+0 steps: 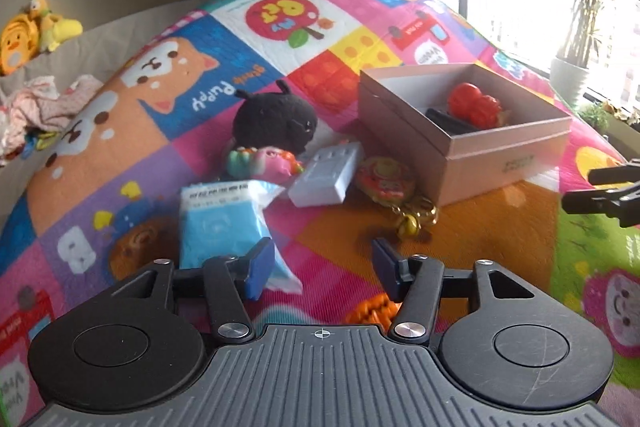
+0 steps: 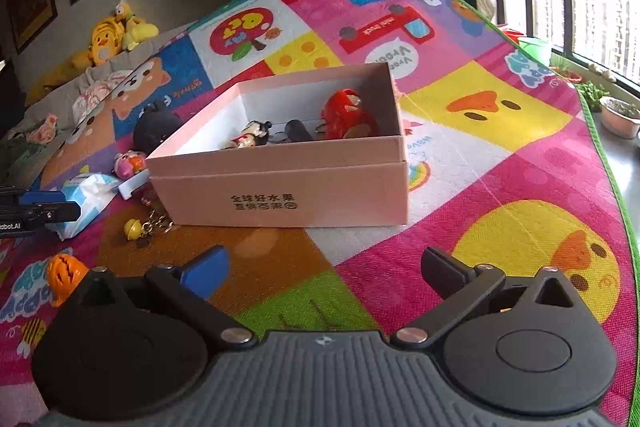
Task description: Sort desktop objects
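Note:
A pink cardboard box (image 2: 280,191) sits on the colourful play mat and holds a red toy (image 2: 348,115), a small doll figure (image 2: 250,137) and a dark object (image 2: 298,131). The box also shows in the left wrist view (image 1: 492,163). Left of it lie a black plush (image 1: 274,119), a pink-green toy (image 1: 262,161), a white block (image 1: 326,175), a blue tissue pack (image 1: 224,227), a round keychain with gold bells (image 1: 390,187) and an orange pumpkin toy (image 2: 64,277). My left gripper (image 1: 320,267) is open and empty above the mat. My right gripper (image 2: 324,267) is open and empty in front of the box.
Yellow plush toys (image 2: 112,35) and crumpled cloth (image 1: 44,107) lie at the far left beyond the mat. Plant pots (image 2: 618,115) stand on the window ledge at the right. The mat's green edge (image 2: 612,163) runs along the right side.

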The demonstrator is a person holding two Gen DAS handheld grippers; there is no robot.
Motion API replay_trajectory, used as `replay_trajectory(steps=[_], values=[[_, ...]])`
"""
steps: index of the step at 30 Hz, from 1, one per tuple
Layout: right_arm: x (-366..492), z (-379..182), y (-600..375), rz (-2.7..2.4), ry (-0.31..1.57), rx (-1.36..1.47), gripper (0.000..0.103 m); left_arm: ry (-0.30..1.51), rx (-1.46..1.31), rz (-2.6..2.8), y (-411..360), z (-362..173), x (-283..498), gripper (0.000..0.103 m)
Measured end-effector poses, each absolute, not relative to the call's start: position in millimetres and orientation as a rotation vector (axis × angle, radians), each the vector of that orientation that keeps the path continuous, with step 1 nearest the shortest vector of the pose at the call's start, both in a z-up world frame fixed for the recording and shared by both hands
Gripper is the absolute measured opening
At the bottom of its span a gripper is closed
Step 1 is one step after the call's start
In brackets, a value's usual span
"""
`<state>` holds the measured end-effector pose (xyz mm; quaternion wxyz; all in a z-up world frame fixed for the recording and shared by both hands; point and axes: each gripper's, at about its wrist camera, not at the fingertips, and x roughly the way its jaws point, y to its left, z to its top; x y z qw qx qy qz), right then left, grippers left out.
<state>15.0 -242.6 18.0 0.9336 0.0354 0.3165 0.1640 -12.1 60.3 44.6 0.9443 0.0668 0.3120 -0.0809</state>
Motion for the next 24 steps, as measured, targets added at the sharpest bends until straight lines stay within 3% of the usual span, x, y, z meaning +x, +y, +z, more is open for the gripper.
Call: replay_trajectory(steps=[2, 9, 15, 17, 24], values=[[12, 23, -224, 0.458, 0.674, 0.042, 0.102, 0.636, 0.13, -0.116, 65, 43, -24, 0.074], [-12, 36, -112, 0.794, 0.685, -0.134, 0.099, 0.604, -0.011, 0.095, 112, 52, -32, 0.083], [-10, 20, -56, 0.822, 0.699, -0.255, 0.075, 0.571, -0.06, 0.066, 123, 55, -40, 0.091], [-5, 18, -57, 0.807, 0.711, -0.259, 0.053, 0.564, -0.065, 0.035, 120, 55, -38, 0.091], [3, 30, -127, 0.629, 0.716, -0.154, 0.052, 0.536, 0.044, -0.106, 72, 45, -7, 0.089]])
